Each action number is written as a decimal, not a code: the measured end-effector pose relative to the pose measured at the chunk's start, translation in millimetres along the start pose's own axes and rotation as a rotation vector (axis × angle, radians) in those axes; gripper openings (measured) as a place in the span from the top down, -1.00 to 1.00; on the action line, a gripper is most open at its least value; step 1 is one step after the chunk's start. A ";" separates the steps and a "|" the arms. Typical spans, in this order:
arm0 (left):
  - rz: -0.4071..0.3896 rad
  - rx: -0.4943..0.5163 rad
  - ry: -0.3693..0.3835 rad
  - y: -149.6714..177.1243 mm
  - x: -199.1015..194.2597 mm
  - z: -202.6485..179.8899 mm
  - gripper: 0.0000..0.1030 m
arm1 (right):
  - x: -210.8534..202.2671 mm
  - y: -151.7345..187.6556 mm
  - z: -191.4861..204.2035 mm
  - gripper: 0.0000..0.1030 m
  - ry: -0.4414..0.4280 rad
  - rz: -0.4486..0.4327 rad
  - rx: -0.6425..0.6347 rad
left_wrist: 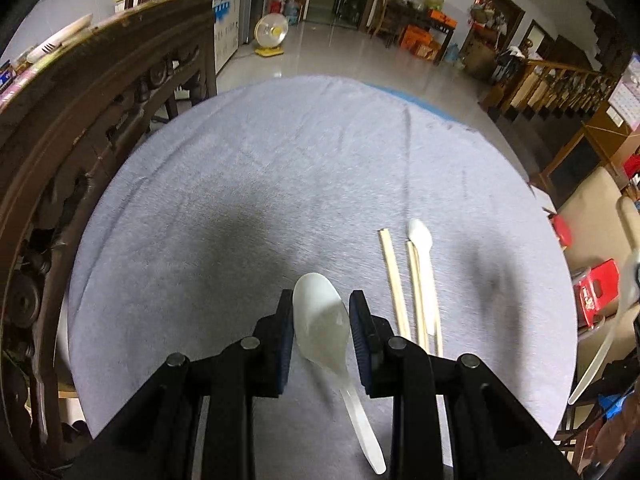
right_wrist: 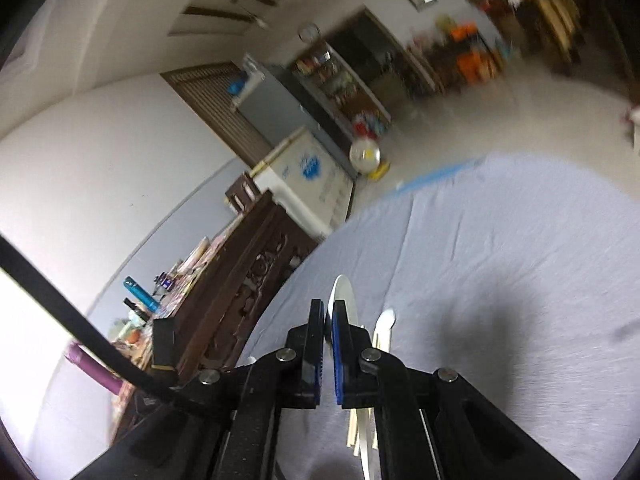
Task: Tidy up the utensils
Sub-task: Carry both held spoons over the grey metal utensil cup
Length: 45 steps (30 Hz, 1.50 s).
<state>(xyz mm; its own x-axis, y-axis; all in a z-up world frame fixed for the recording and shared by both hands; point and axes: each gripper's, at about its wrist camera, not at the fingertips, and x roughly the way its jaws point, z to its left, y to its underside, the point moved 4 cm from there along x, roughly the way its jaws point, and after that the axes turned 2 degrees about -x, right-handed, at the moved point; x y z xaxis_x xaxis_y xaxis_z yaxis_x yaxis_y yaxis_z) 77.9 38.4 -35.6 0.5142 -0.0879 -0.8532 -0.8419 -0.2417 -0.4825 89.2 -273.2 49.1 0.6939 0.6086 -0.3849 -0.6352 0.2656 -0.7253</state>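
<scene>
A: Nearest the left camera is the left hand-held gripper [left_wrist: 320,312], low over the desk [left_wrist: 240,184]. What is between its fingers?

B: The bowl of a white spoon [left_wrist: 322,328]. The two pads stand apart on either side of it, close to the bowl's edges. Whether they press on it I cannot tell. The handle runs back toward the camera and to the right.

A: And to the right of that spoon?

B: A pair of pale chopsticks [left_wrist: 394,284] lying on the grey cloth, pointing away, then a second pair [left_wrist: 418,296] just beside them. A smaller white spoon [left_wrist: 424,264] lies along that second pair, its bowl at the far end.

A: Further right?

B: At the right edge, off the desk, a blurred white spoon [left_wrist: 600,356] hangs in the air.

A: What does the right camera give?

B: The right hand-held gripper [right_wrist: 328,316] is nearly closed, its pads clamped on the thin edge of a held white spoon [right_wrist: 343,292] that sticks out beyond the fingertips. To its right, on the cloth, are the smaller spoon's bowl [right_wrist: 386,320] and chopstick ends [right_wrist: 354,428] under the fingers.
</scene>
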 end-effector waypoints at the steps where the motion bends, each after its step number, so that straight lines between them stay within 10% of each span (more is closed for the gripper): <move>1: -0.010 -0.001 0.001 0.1 -3.3 -2.0 0.46 | -10.5 1.3 6.3 0.91 0.007 -0.028 -0.018; 20: -0.235 -0.037 0.090 51.5 -109.3 -32.5 0.46 | -113.2 64.3 89.7 0.91 -0.128 -0.427 -0.003; 45: -0.304 -0.064 0.062 84.8 -90.3 -38.1 0.46 | -66.4 105.4 87.8 0.91 -0.092 -0.328 -0.043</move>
<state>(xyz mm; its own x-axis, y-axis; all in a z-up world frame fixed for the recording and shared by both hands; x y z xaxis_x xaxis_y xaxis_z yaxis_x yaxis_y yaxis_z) -33.8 -11.0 8.1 0.7512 -0.0611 -0.6573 -0.6374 -0.3260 -0.6982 -53.6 -220.0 48.3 0.8242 0.5612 -0.0759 -0.3673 0.4277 -0.8259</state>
